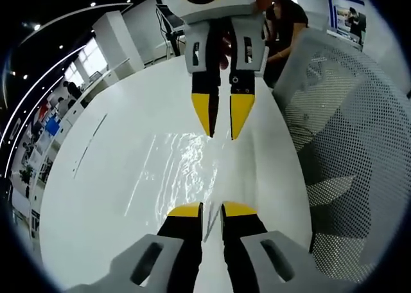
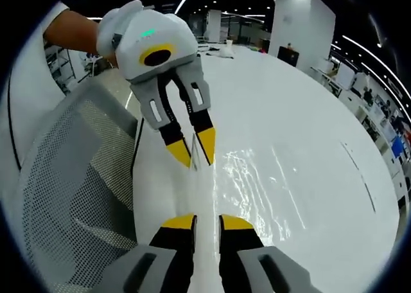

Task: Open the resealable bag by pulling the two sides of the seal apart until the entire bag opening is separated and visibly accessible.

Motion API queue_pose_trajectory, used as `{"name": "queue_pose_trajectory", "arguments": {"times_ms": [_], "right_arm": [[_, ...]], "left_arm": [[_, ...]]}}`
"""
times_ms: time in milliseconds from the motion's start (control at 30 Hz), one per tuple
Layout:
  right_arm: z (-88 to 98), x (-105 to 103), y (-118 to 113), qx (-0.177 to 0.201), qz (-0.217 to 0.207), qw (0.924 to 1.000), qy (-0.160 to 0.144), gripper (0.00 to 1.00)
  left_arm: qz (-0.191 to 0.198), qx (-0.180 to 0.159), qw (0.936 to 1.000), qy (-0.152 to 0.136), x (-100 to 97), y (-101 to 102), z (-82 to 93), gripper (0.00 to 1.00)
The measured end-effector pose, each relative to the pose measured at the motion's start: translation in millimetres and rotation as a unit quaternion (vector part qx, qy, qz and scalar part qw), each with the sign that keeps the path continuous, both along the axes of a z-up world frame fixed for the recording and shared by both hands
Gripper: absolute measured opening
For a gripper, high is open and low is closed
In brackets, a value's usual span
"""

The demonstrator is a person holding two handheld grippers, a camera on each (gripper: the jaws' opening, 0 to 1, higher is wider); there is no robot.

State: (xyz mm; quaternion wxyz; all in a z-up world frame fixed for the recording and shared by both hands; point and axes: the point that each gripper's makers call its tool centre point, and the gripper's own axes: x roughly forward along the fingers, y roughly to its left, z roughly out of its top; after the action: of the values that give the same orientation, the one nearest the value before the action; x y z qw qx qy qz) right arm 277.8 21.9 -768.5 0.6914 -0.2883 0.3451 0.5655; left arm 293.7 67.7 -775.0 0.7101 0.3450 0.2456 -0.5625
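Note:
A clear resealable bag (image 1: 183, 168) lies flat and glossy on the white table (image 1: 109, 196). One edge of it is lifted into a thin ridge (image 2: 196, 193) that runs between the two grippers. My left gripper (image 1: 212, 211) is at the bottom of the left gripper view, its yellow-tipped jaws shut on that edge. It also appears in the right gripper view as the left gripper (image 2: 193, 162), pinching the far end of the ridge. My right gripper (image 2: 207, 223) is shut on the near end. In the left gripper view the right gripper (image 1: 222, 135) comes down from the top.
A white mesh chair (image 1: 350, 132) stands against the table edge, and the same chair (image 2: 70, 184) is beside the grippers in the right gripper view. A person (image 1: 286, 23) sits beyond. A sleeve and forearm (image 2: 64, 29) hold the left gripper. Open tabletop (image 2: 308, 113) stretches beyond the bag.

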Motion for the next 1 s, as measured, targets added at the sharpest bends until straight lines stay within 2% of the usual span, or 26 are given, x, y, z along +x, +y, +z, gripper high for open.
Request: {"name": "queue_pose_trajectory", "arguments": {"times_ms": [100, 233, 367, 433, 700, 800, 1000], "right_arm": [[-8.5, 1.8, 1.7, -0.009, -0.002, 0.9999, 0.007, 0.08], [-11.1, 5.2, 4.1, -0.011, -0.011, 0.9998, 0.009, 0.05], [-11.7, 5.0, 7.8, -0.007, -0.016, 0.9997, 0.015, 0.04], [-13.7, 3.3, 8.9, -0.011, -0.014, 0.9996, 0.02, 0.0], [-17.4, 4.0, 9.9, -0.016, -0.023, 0.9994, 0.018, 0.0], [-15.3, 4.8, 10.5, -0.016, -0.023, 0.9995, 0.013, 0.0], [-4.2, 9.3, 14.1, -0.004, -0.014, 0.9999, -0.001, 0.0]], "left_arm": [[0.003, -0.005, 1.0, 0.001, 1.4, 0.3, 3.1, 0.08], [0.003, -0.01, 0.9999, 0.002, 0.6, 0.4, 5.9, 0.1], [-0.03, -0.022, 0.9993, -0.008, -5.1, -3.6, 12.3, 0.18], [-0.037, -0.026, 0.9988, -0.015, -6.7, -5.2, 16.9, 0.2], [-0.093, -0.037, 0.994, -0.043, -21.7, -18.5, 29.6, 0.17], [-0.105, -0.034, 0.9928, -0.047, -25.2, -21.7, 29.6, 0.13], [-0.118, -0.014, 0.9916, -0.05, -26.1, -26.1, 23.7, 0.13]]}}
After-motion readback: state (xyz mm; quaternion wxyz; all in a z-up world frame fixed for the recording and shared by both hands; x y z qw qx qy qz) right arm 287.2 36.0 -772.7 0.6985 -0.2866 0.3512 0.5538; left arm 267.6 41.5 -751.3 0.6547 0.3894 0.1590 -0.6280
